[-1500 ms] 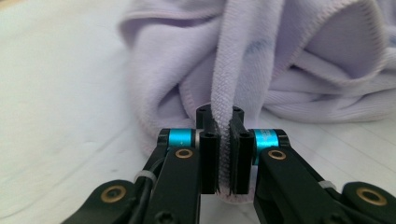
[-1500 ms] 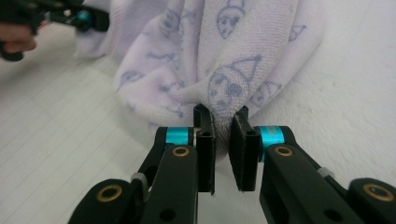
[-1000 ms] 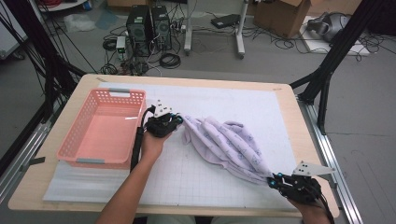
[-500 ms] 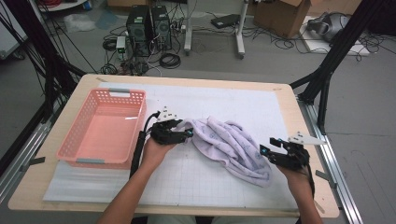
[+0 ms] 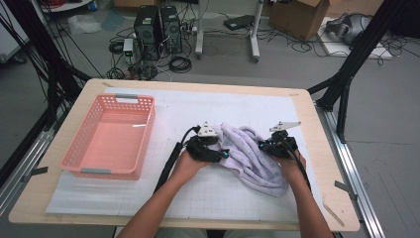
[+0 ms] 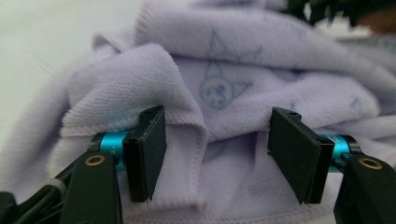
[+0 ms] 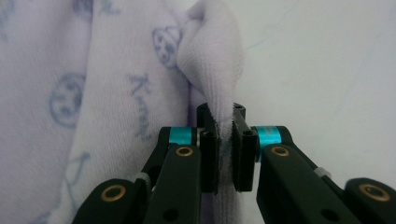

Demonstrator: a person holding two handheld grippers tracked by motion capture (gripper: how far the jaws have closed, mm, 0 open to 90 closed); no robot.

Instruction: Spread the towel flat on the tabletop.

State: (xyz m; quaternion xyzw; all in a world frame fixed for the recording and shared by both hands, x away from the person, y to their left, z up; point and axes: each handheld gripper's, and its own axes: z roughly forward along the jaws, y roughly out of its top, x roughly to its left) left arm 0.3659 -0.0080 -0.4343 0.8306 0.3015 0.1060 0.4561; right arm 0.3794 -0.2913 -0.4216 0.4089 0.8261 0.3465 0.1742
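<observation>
Desk [image 5: 148, 208] with white gridded mat, pink basket [image 5: 110, 136] at left. Lilac towel [image 5: 247, 156] now bunched mid-desk, earlier stretched long. Right tool [image 5: 277, 147] moved inward, pinching towel fold; left tool [image 5: 210, 148] spread against towel. Towel's underside hidden.

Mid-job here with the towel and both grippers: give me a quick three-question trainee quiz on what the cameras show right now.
1. True or false: the right gripper is shut on a fold of the lilac printed terry towel.
2. The left gripper is: A) open, jaws standing apart against the towel; B) shut on the towel; C) holding the basket.
3. What lies inside the pink plastic lattice basket?

Key: 1 true; 2 A; 3 nothing, it is empty.
</observation>
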